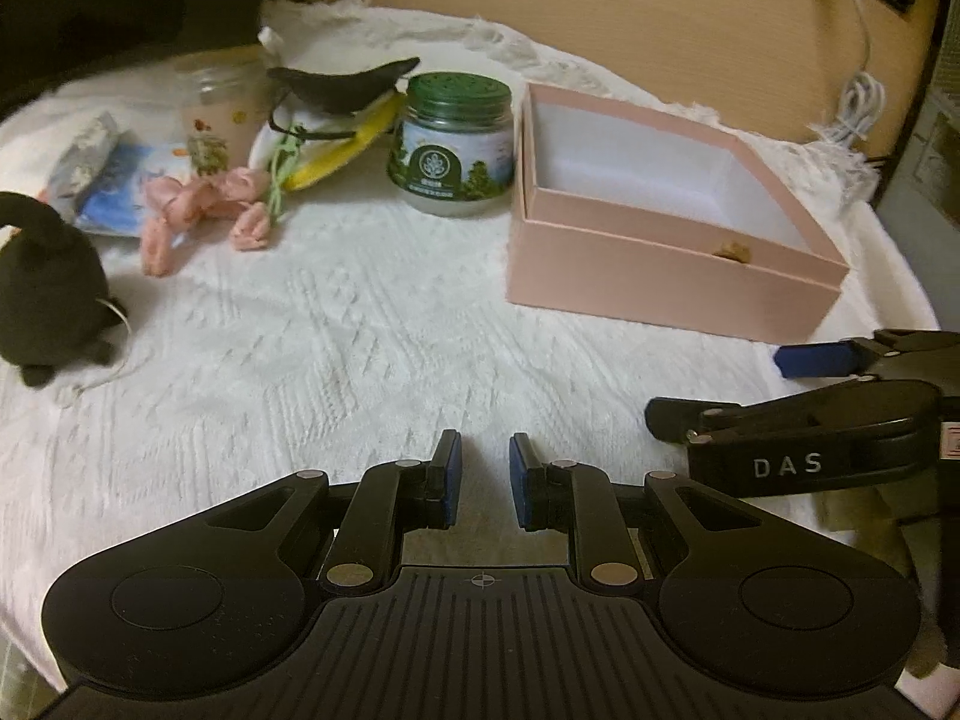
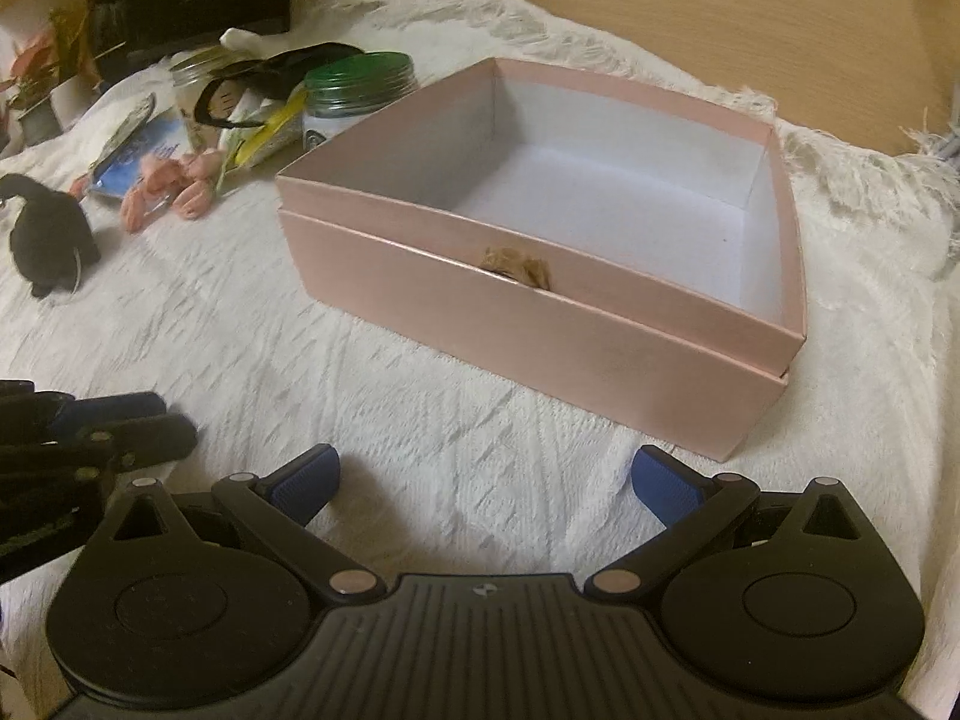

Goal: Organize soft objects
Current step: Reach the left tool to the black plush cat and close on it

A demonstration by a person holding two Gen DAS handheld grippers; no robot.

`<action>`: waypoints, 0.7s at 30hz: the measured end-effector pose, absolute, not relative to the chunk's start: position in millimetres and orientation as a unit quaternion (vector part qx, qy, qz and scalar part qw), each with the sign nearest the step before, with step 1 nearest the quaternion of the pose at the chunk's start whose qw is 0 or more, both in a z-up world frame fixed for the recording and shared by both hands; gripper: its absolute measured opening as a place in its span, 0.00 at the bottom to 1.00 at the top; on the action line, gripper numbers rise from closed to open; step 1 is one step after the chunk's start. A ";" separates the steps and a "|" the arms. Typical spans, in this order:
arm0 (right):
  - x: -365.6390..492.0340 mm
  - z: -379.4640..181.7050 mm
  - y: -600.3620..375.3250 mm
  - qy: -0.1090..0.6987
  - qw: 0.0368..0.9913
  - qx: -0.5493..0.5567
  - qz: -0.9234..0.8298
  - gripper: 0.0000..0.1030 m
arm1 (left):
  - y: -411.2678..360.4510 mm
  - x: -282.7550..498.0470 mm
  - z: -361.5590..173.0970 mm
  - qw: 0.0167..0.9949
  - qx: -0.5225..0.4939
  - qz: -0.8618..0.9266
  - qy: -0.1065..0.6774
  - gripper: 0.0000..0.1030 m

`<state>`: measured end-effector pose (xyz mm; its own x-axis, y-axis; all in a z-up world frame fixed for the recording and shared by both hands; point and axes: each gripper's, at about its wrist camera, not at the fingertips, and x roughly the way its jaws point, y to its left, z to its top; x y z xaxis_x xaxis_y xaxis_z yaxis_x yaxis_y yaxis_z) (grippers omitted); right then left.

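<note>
Left gripper (image 1: 485, 477) jaws nearly together, holding nothing; right gripper (image 2: 486, 483) jaws wide apart, also unloaded. Both sit low over the white cloth (image 1: 336, 324). Pink box (image 2: 600, 312) open, small tan soft item (image 2: 517, 264) inside at its near wall. Black plush (image 1: 45, 276) near the cloth's left edge; pink knitted flowers (image 1: 204, 204) beside the green-lidded jar (image 1: 453, 144).

White cloth (image 1: 360, 330), tan tabletop (image 1: 660, 12)

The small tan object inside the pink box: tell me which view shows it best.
The right wrist view. It looks down into the pink box, so the small tan object shows as a crumpled lump against the near wall. In the left wrist view only its top peeks over the wall. What it is, I cannot tell.
</note>
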<state>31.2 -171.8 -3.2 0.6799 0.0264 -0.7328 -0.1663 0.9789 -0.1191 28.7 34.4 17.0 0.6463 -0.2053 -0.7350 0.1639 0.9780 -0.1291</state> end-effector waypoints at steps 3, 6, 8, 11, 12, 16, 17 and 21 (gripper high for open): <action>38.0 -0.5 -168.6 0.412 0.905 -0.090 0.051 1.00 | 54.9 26.7 29.8 0.906 -0.047 -0.127 0.402 0.20; 40.0 4.4 -159.5 0.410 0.906 -0.097 0.046 0.93 | 86.9 17.3 57.6 0.915 -0.057 -0.134 0.375 0.21; 35.7 11.0 -144.5 0.391 0.911 -0.112 0.073 0.90 | 110.6 16.3 76.3 0.923 -0.060 -0.121 0.360 0.21; 23.8 26.1 -118.5 0.340 0.926 -0.125 0.107 0.90 | 153.1 20.2 100.4 0.934 -0.075 -0.081 0.340 0.21; 21.1 30.7 -109.7 0.322 0.931 -0.127 0.117 0.90 | 168.7 23.0 107.4 0.937 -0.081 -0.063 0.335 0.21; 21.7 45.2 -77.4 0.285 0.940 -0.128 0.137 0.90 | 221.4 39.5 120.1 0.939 -0.101 0.006 0.328 0.21; 25.6 47.1 -70.0 0.294 0.935 -0.130 0.152 0.90 | 232.1 43.4 119.4 0.937 -0.111 0.016 0.331 0.21; 34.8 48.2 -48.2 0.308 0.924 -0.137 0.183 0.90 | 272.8 59.6 102.6 0.917 -0.169 0.030 0.360 0.21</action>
